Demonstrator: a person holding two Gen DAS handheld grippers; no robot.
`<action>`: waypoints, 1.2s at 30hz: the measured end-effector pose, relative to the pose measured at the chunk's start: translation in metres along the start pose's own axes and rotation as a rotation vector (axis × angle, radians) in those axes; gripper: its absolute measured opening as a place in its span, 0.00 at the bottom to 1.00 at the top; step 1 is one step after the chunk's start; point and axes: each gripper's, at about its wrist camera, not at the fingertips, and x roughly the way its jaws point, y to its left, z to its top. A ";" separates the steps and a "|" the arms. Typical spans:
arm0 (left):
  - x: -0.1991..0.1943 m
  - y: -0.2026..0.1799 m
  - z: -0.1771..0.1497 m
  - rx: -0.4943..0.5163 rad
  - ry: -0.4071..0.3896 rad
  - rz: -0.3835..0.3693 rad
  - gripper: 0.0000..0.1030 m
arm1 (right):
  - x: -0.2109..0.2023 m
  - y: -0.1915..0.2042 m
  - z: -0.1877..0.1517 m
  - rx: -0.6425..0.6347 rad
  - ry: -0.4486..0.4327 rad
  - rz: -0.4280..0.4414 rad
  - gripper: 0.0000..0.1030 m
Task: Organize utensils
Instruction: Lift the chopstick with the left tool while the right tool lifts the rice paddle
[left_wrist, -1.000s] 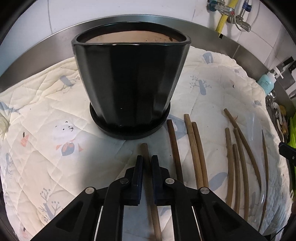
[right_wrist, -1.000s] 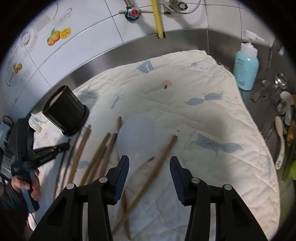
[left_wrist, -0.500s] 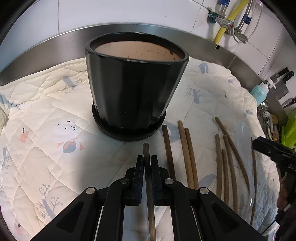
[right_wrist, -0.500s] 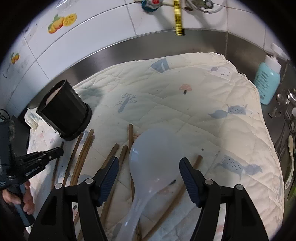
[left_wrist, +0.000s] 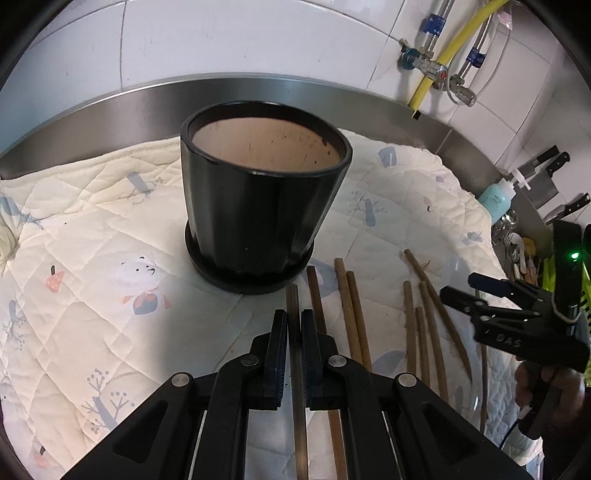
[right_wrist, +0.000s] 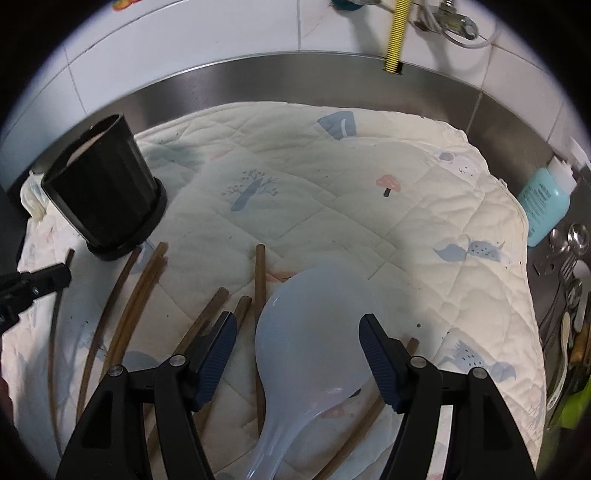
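- The left gripper (left_wrist: 294, 325) is clamped on one brown chopstick (left_wrist: 294, 306), whose tip points at the black pot (left_wrist: 258, 206).
- The right gripper (right_wrist: 297, 334) has its jaws spread wide on either side of a translucent white rice spoon (right_wrist: 314, 332); the pads stand clear of its bowl.
- The spoon lies across loose chopsticks (right_wrist: 260, 280) scattered on a cream quilted cloth (right_wrist: 332, 184).
- The pot stands upright on its saucer near the cloth's far left part; more chopsticks (left_wrist: 352, 306) lie just right of it.
- The cloth covers a steel counter with a raised steel rim (right_wrist: 258, 81) below white tiles.
- Past the cloth's right edge stand a blue soap bottle (right_wrist: 546, 199) and a heap of cutlery (right_wrist: 569, 280).
- The far half of the cloth is bare.
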 end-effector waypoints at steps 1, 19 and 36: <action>-0.002 0.001 0.000 -0.001 -0.003 -0.004 0.07 | 0.001 0.000 0.000 -0.005 0.002 -0.008 0.73; -0.033 0.001 0.006 0.001 -0.064 -0.015 0.06 | 0.002 -0.011 0.004 0.078 0.005 0.026 0.72; -0.056 0.004 0.009 -0.008 -0.107 -0.036 0.06 | 0.005 -0.020 -0.004 0.118 -0.003 0.122 0.72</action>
